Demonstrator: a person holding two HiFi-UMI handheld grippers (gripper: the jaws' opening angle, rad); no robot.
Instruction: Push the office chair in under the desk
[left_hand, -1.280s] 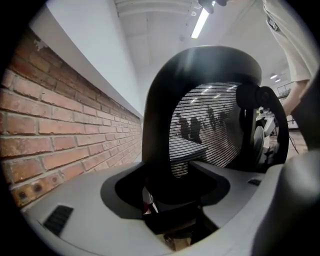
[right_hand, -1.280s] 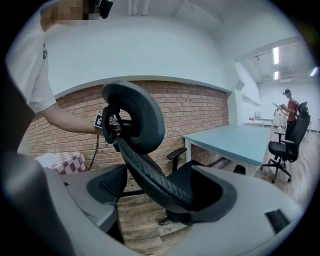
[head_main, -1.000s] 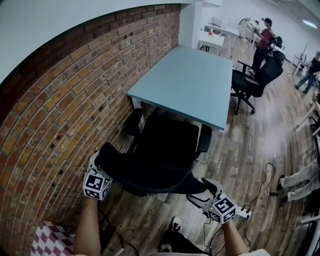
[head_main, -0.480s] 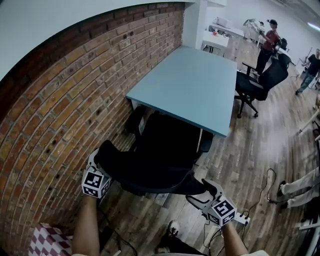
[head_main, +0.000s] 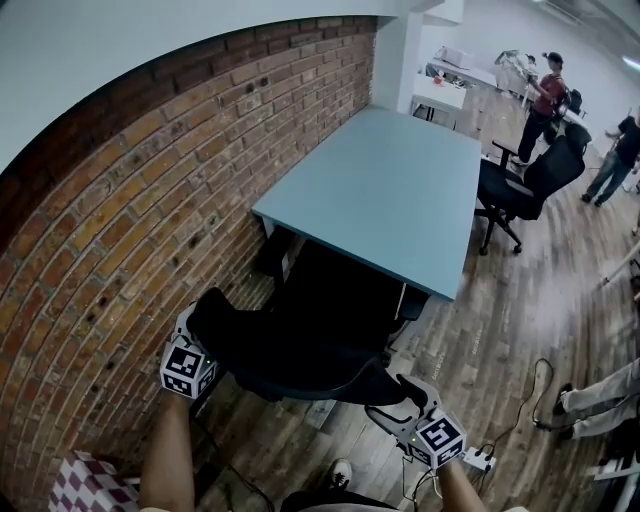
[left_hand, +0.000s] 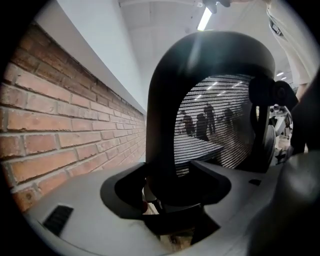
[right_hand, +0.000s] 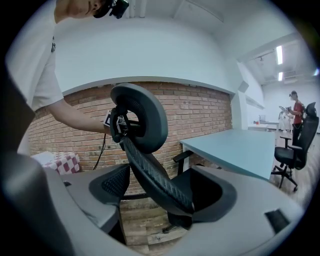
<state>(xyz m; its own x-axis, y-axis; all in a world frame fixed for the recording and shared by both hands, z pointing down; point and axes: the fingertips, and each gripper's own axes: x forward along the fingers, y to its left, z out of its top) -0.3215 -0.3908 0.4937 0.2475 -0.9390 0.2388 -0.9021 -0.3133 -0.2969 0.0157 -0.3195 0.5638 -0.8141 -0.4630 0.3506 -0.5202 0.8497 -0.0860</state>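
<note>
Black office chair (head_main: 310, 330) nosed under the pale blue desk (head_main: 385, 190), a gripper at each edge of its back.

Head view: the smooth, flat desk stands beside the rough brick wall (head_main: 120, 220). The chair's seat sits beneath the desk's near edge and its curved back stands out over plank floor (head_main: 500, 320), with open boards on the right running to a second chair (head_main: 530, 185). The left gripper (head_main: 192, 322) is at the wall-side corner of the back and the right gripper (head_main: 405, 388) at the other.
Left gripper view: the jaws, just eased wider, sit against both sides of the back's solid rim (left_hand: 162, 115), with ribbed mesh (left_hand: 215, 120) beyond.
Right gripper view: the jaws, just narrowing, stand apart with the mesh edge between them and a gap on one side. The rounded headrest (right_hand: 145, 117) rises above.
</note>
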